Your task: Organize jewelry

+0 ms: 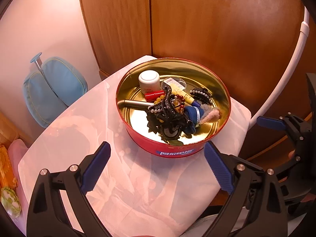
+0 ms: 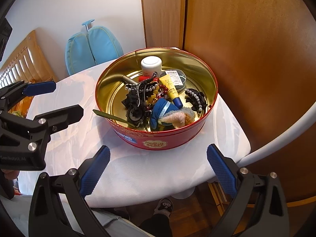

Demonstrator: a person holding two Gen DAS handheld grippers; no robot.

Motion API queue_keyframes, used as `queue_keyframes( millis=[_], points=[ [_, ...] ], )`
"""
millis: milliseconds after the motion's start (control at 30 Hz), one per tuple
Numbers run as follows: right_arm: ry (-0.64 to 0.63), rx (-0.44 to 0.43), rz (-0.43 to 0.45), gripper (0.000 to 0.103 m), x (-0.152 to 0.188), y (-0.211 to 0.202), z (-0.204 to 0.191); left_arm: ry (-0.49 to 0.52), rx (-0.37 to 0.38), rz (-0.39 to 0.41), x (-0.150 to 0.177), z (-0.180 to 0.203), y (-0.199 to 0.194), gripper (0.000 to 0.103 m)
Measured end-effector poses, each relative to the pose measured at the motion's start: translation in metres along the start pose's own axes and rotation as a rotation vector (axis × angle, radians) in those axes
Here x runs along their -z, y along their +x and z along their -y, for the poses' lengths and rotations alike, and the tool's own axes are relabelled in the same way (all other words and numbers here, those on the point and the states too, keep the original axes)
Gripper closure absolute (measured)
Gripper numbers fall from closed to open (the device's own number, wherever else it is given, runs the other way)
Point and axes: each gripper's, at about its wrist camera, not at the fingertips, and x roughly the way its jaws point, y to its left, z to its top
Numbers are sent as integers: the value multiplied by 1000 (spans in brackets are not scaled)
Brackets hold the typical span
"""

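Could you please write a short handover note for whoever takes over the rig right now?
Left tool: open, empty, held short of the red tin, above the white cloth.
Right tool: open, empty, likewise short of the tin on its near side.
Everything sits inside the open tin: white jar, yellow tube, pearl hair claw lying apart by the right wall, a tangle of black clips and beads, blue plush toy, silver pen-like cylinder.
Done: nothing visibly sorted.
Left: pick the jewelry out of the tangle and arrange it; nothing is on the cloth yet.
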Motion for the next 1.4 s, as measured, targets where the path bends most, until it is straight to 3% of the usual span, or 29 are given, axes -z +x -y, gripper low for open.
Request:
queue_keyframes(
  millis=[167,267,367,467,533,600,733,833,900,1000,1067,1133,1300,1400],
  points=[
    [-76,-84,0,4,-7,5,-10,-86,-82,-39,5,-17,2,10],
    [-170,-241,-26,4,-13,16,-29,-216,-216,-91,22,-45,0,10],
    [-300,-407,-91,4,-15,34,-63,-425,-346,-127,61,-87,-19,10],
    [-467,-578,-169,4,-10,51,-117,-700,-495,-207,135,-124,-52,10],
    [-608,-640,-215,4,-1,52,-162,-899,-568,-265,199,-139,-84,10],
    [-743,-686,-196,4,9,39,-208,-1111,-627,-295,267,-146,-124,10],
    [-887,-832,-129,4,36,-19,-296,-1608,-675,-227,419,-135,-214,10],
    [-954,-905,-111,4,70,-56,-349,-1982,-639,-103,534,-112,-262,10],
    [-1005,-900,-120,4,99,-68,-384,-2206,-555,-44,609,-99,-279,10],
    [-1011,-853,-216,4,144,-70,-433,-2458,-430,-141,703,-91,-287,10],
    [-990,-845,-254,4,165,-69,-453,-2531,-379,-246,751,-93,-288,10],
    [-996,-818,-319,4,186,-68,-482,-2577,-292,-279,781,-95,-286,10],
    [-1102,-778,-359,4,220,-70,-565,-2663,-102,-235,823,-104,-279,10],
    [-1158,-843,-413,4,238,-66,-620,-2723,-40,-167,841,-110,-286,10]
  ],
)
